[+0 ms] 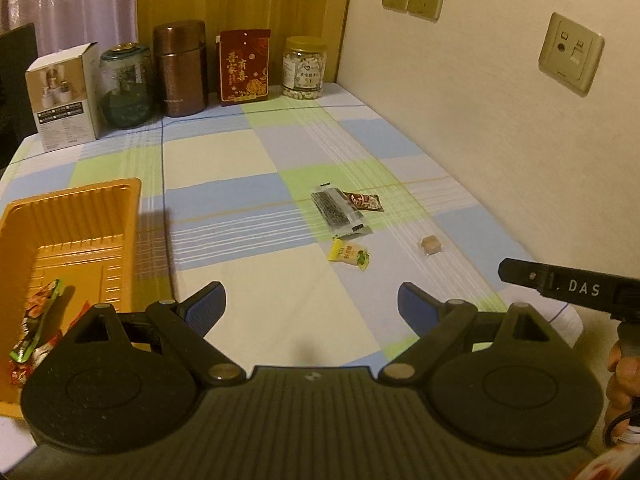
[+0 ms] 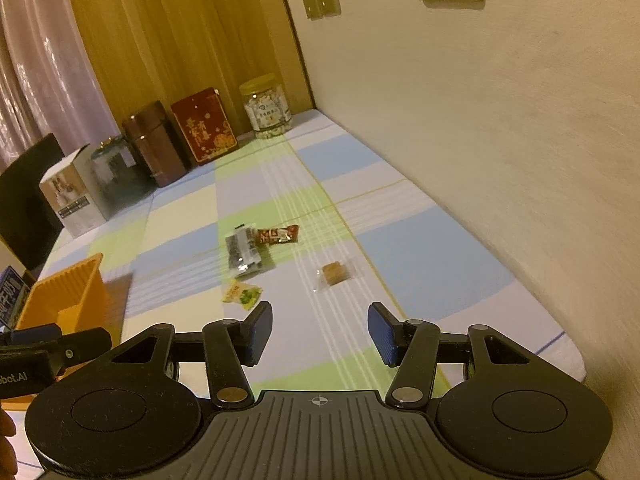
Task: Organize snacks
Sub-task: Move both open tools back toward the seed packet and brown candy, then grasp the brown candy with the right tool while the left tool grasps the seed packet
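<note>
Lying ahead of the right gripper, whose half-open jaws hold nothing, the brown candy sits mid-frame just beyond them, nearer than to the wide-open, empty left gripper, with the tray at lower left.

orange tray: near end hidden behind left gripper body | wrappers in tray: partly covered, print unreadable | blue packet: cut by frame edge | red box: lettering too small to read
</note>
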Demonstrator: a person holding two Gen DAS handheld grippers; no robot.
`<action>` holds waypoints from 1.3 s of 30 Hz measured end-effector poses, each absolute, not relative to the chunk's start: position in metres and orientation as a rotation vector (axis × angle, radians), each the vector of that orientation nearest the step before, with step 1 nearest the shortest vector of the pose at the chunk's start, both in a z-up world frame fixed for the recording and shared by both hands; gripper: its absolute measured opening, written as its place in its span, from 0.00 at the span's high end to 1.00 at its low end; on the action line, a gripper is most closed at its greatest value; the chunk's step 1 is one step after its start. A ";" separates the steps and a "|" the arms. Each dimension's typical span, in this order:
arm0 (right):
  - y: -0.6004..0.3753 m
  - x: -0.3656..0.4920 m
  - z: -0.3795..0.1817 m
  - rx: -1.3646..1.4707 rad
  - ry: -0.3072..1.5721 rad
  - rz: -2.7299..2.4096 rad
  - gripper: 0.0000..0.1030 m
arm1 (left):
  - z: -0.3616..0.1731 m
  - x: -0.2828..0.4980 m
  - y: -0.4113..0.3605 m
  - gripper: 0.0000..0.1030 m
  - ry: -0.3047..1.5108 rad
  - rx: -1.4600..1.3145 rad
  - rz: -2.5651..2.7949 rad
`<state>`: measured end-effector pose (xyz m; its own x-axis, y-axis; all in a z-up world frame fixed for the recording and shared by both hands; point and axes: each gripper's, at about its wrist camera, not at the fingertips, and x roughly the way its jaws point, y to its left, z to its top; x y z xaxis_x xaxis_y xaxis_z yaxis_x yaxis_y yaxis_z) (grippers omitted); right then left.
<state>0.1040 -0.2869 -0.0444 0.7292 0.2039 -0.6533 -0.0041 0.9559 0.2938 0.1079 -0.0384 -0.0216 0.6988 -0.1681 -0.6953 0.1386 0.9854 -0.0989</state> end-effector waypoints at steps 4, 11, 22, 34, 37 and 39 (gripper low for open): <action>-0.287 0.119 -0.057 0.278 0.765 0.135 0.48 | -0.029 0.120 -0.041 0.11 0.787 -0.044 -0.174; -0.284 0.154 -0.082 0.299 0.798 0.171 0.48 | -0.046 0.143 -0.040 0.11 0.800 -0.055 -0.157; -0.275 0.204 -0.126 0.271 0.833 0.163 0.48 | -0.068 0.168 -0.039 0.11 0.813 -0.084 -0.157; -0.254 0.230 -0.133 0.178 0.765 0.134 0.48 | -0.088 0.178 -0.037 0.11 0.836 -0.093 -0.152; -0.251 0.228 -0.136 0.134 0.754 0.130 0.50 | -0.091 0.181 -0.037 0.11 0.838 -0.093 -0.155; -0.251 0.226 -0.137 0.111 0.741 0.122 0.60 | -0.093 0.183 -0.038 0.11 0.837 -0.091 -0.157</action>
